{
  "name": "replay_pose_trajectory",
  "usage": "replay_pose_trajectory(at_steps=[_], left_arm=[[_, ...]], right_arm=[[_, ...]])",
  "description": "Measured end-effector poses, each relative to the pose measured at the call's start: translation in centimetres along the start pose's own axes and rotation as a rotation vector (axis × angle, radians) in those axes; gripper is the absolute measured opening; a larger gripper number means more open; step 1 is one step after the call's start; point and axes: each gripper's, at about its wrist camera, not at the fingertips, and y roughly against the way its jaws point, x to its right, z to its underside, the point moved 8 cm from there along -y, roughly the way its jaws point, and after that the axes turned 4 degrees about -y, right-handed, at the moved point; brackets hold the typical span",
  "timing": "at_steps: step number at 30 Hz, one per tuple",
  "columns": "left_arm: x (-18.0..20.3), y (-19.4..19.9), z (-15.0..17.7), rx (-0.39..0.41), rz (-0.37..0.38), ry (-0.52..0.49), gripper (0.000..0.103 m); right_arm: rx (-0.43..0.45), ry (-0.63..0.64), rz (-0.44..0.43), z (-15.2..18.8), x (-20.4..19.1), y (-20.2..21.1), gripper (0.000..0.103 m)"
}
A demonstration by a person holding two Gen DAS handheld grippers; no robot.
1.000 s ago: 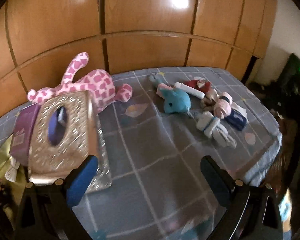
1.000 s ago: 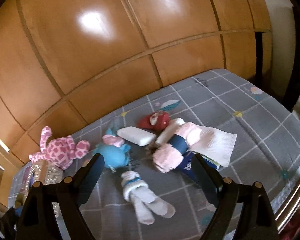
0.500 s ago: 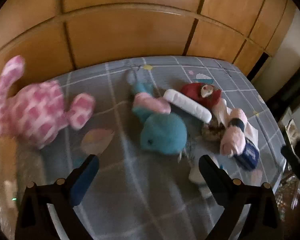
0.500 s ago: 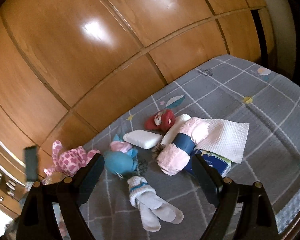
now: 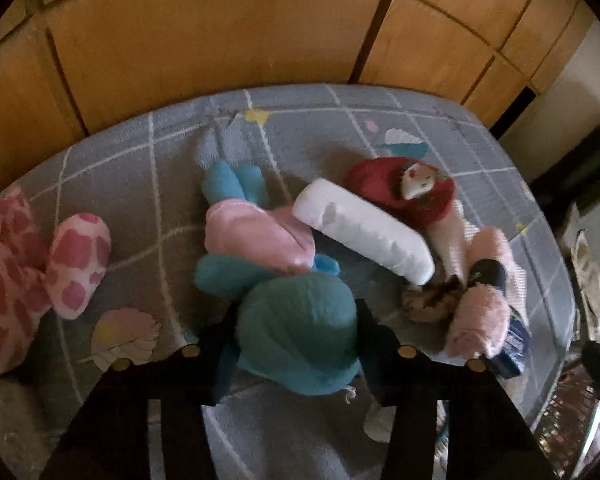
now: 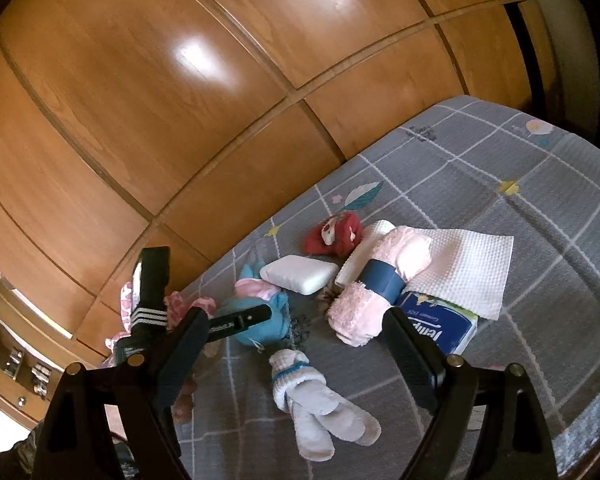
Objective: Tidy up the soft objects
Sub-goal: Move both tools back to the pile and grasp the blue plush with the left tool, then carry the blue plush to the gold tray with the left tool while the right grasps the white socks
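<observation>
A blue plush toy [image 5: 296, 344] with a pink belly lies on the grey checked bedspread [image 5: 112, 184]. My left gripper [image 5: 297, 312] points steeply down over it. Its jaws are closing, with the plush's round head between them and the pads against both sides. The right wrist view shows that same gripper [image 6: 236, 322] on the blue plush [image 6: 268, 324]. My right gripper [image 6: 294, 316] hangs open above the bed with nothing between its fingers. A pair of white socks [image 6: 316, 400] lies just below it, and a rolled pink towel [image 6: 376, 284] to its right.
Around the plush lie a pink spotted plush [image 5: 28, 276], a white pad [image 5: 364, 236], a red doll [image 5: 404, 188], a white cloth [image 6: 468, 268] and a blue tissue pack [image 6: 440, 324]. Wooden panels [image 5: 220, 40] rise behind the bed. The bed's edge runs at the right.
My left gripper swept right from the tissue box and pink plush, dropped onto the blue plush, and its jaws came in around the head. The right gripper rolled slightly and stayed open.
</observation>
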Motion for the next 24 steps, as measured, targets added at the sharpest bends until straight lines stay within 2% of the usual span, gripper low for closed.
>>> replay_pose_trajectory(at_steps=[8,11,14,19,24], left_arm=[[-1.1,4.6,0.1,0.022,0.001,-0.035,0.051],[-1.9,6.9,-0.6,0.05,-0.01,-0.046,0.051],[-3.3,9.5,-2.5,0.115,-0.039,-0.035,0.051],[-7.6,15.0,-4.9,0.232,-0.108,0.039,0.051],[-14.2,20.1,-4.9,0.315,-0.215,0.152,0.051]], right_arm=[[-0.003,0.028,0.027,0.3,-0.3,-0.2,0.09],[-0.004,0.03,0.036,0.4,-0.2,-0.3,0.09],[-0.004,0.038,0.051,0.5,-0.2,-0.3,0.09],[-0.007,0.058,0.075,0.7,-0.3,-0.5,0.09],[-0.008,0.072,0.1,0.9,-0.3,-0.5,0.09]])
